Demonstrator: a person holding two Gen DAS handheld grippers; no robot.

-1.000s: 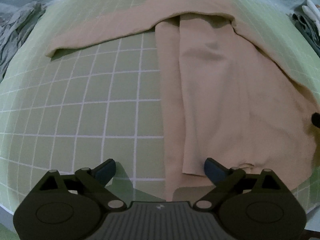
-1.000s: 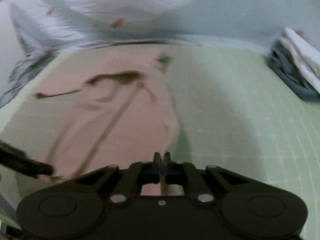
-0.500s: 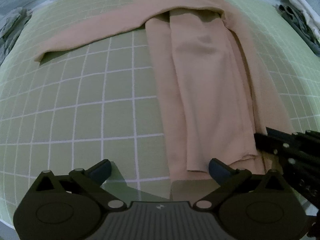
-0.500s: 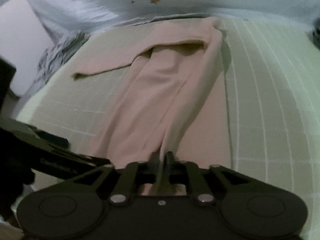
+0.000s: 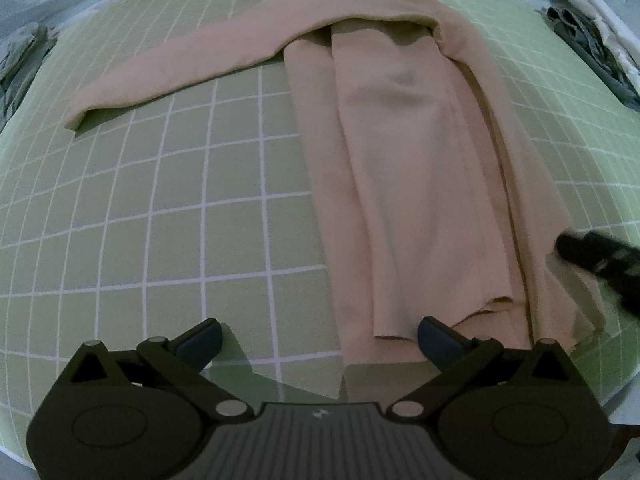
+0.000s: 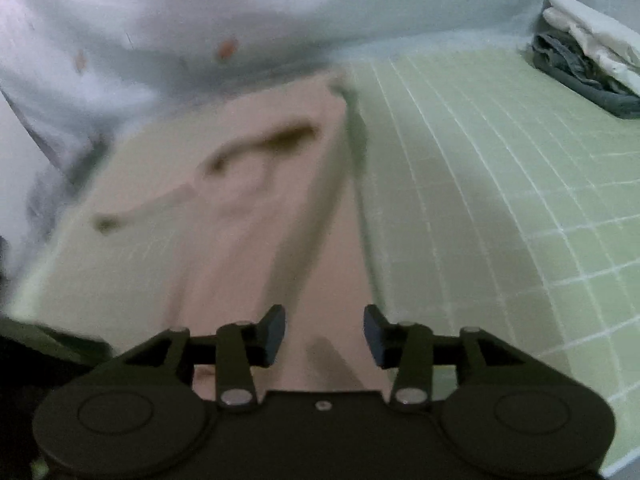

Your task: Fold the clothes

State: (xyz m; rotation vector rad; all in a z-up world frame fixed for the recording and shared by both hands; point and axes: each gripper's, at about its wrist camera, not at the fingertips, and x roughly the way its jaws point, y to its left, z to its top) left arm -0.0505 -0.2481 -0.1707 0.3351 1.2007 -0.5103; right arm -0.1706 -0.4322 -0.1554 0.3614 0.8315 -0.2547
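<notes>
A peach long-sleeved garment (image 5: pixel 404 168) lies on the green gridded mat (image 5: pixel 180 208), its right side folded over the middle and its left sleeve (image 5: pixel 192 68) stretched out to the left. My left gripper (image 5: pixel 320 334) is open just above the garment's near hem, with nothing between its fingers. My right gripper (image 6: pixel 324 338) is open too, hovering over the garment (image 6: pixel 256 240) near its right edge; that view is blurred. The right gripper shows as a dark shape (image 5: pixel 600 264) at the right in the left wrist view.
A stack of folded grey and white clothes (image 6: pixel 588 64) sits at the mat's far right corner, also seen as a pile (image 5: pixel 596 28) in the left wrist view. Crumpled grey cloth (image 5: pixel 20 60) lies off the mat's left edge. A pale sheet (image 6: pixel 160 40) lies beyond the mat.
My right gripper carried the garment's right edge over toward the middle, then opened and let it go. The fold now lies flat. My left gripper stayed open near the hem.
</notes>
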